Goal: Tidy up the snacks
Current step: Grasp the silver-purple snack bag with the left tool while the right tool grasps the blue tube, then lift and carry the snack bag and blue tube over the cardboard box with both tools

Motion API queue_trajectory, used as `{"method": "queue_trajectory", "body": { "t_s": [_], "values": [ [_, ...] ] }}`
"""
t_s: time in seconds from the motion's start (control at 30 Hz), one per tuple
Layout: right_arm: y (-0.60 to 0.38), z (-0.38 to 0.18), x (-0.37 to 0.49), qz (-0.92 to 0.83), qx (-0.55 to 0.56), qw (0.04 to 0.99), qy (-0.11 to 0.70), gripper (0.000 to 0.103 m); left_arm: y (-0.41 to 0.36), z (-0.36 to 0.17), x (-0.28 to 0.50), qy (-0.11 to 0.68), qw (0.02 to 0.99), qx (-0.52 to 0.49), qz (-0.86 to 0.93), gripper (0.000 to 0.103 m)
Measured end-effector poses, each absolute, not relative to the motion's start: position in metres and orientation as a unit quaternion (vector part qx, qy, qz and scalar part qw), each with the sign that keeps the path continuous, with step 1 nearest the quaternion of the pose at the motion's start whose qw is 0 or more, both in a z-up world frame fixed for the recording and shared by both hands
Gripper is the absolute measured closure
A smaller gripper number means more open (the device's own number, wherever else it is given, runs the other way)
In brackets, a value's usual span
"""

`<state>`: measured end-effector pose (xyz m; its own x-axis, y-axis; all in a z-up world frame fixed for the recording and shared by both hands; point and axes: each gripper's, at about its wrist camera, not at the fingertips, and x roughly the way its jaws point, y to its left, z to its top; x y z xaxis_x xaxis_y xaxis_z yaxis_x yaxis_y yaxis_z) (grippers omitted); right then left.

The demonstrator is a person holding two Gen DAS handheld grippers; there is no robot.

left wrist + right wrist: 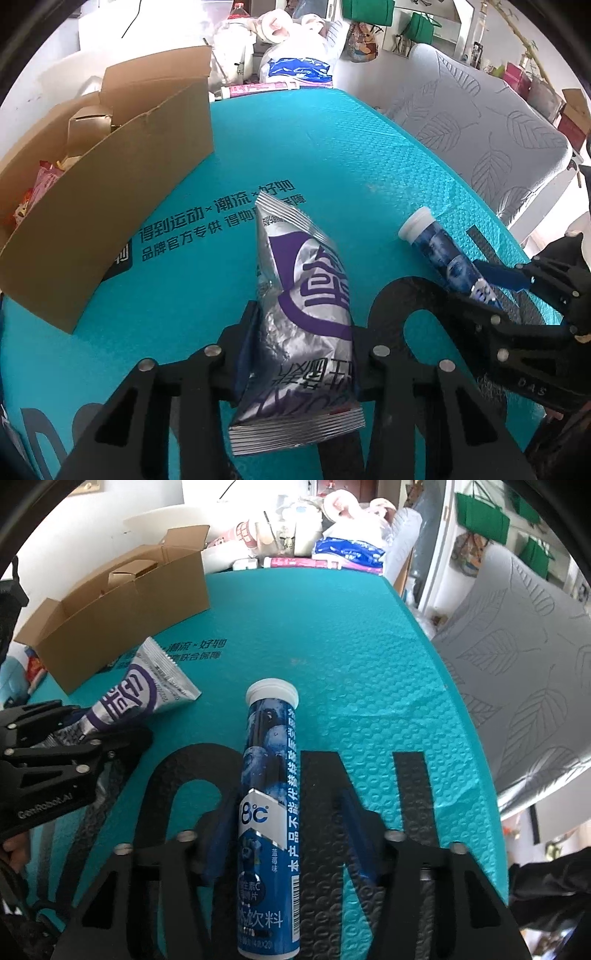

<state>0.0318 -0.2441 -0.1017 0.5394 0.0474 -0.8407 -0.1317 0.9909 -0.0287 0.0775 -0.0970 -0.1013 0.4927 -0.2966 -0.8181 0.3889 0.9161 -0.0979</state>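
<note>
My left gripper (301, 328) is shut on a silver and purple snack packet (306, 295), which sticks forward over the teal mat (314, 147). The packet also shows in the right wrist view (144, 694). My right gripper (284, 834) has a blue tablet tube (269, 797) with a white cap between its fingers; the left finger touches it and a gap shows on the right side. The tube lies on the mat and also shows in the left wrist view (443, 254). An open cardboard box (110, 206) holding several snacks stands to the left.
The cardboard box also shows in the right wrist view (122, 616). Bags, cups and a pink tube (303, 562) crowd the mat's far edge. A grey leaf-patterned cushion (491, 140) lies along the right side.
</note>
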Motion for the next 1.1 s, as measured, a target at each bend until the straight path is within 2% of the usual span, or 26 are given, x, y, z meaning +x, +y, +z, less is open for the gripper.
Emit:
{"method": "queue_trajectory", "body": {
  "t_s": [0.07, 0.1, 1.1],
  "values": [
    [-0.244, -0.101, 0.032, 0.057, -0.039, 0.878, 0.474, 0.073, -0.095, -0.101, 0.078, 0.464, 0.862, 0.045, -0.198, 0.064],
    [-0.243, -0.101, 0.033, 0.056, -0.04, 0.878, 0.474, 0.075, -0.094, -0.1, 0.077, 0.466, 0.862, 0.041, -0.198, 0.064],
    [-0.219, -0.097, 0.015, 0.112, -0.008, 0.868, 0.484, 0.075, -0.072, -0.082, 0.052, 0.461, 0.868, 0.021, -0.183, 0.064]
  ]
}}
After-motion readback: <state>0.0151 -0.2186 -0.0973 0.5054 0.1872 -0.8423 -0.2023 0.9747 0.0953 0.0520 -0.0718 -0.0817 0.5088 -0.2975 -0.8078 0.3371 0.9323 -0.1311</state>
